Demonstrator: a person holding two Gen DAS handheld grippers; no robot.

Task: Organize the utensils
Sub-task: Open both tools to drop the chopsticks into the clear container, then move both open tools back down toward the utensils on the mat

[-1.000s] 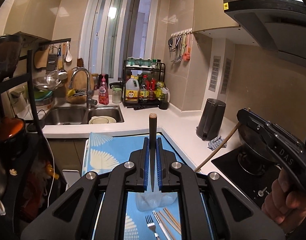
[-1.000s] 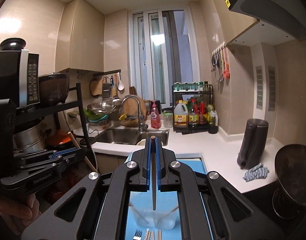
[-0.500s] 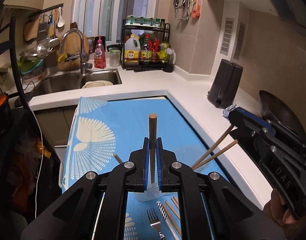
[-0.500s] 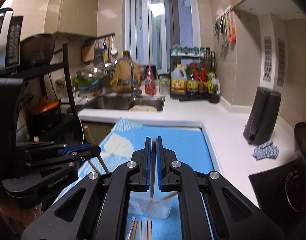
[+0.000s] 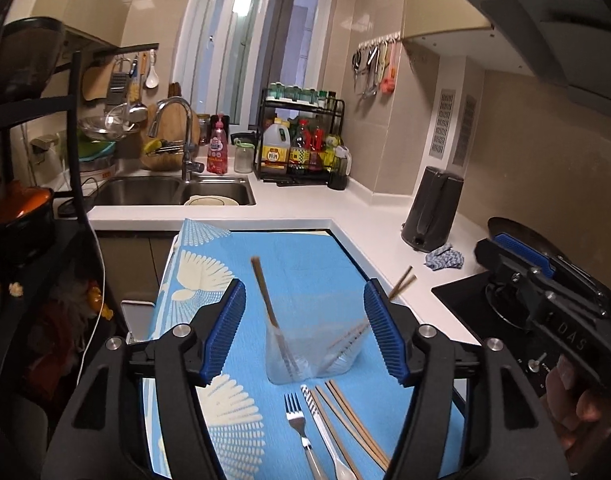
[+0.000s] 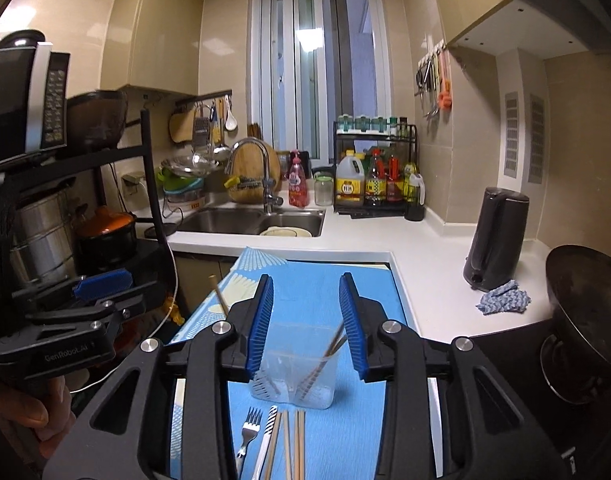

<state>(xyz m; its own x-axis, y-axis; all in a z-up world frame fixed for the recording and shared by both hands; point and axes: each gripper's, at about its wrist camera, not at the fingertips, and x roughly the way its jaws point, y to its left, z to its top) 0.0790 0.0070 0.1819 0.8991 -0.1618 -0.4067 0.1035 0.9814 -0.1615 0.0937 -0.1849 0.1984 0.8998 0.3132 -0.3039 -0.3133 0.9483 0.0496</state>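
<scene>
Two grippers above blue patterned mat [image 5: 305,272]. Left gripper [image 5: 305,332]: jaws spread wide, gripping nothing. Right gripper [image 6: 305,322]: jaws likewise wide apart, empty. Clear plastic cup [image 6: 295,364] upright on mat, directly ahead of both grippers. Inside cup: one chopstick [image 5: 265,296] leaning left, a chopstick pair [image 5: 401,278] leaning right over rim. Just in front of cup, flat on mat, side by side: fork [image 6: 247,434], striped-handled utensil [image 6: 267,436], loose chopsticks [image 6: 293,444].

Both wrist views look down close over the clear cup [image 5: 311,354], facing the sink [image 6: 253,222].
</scene>
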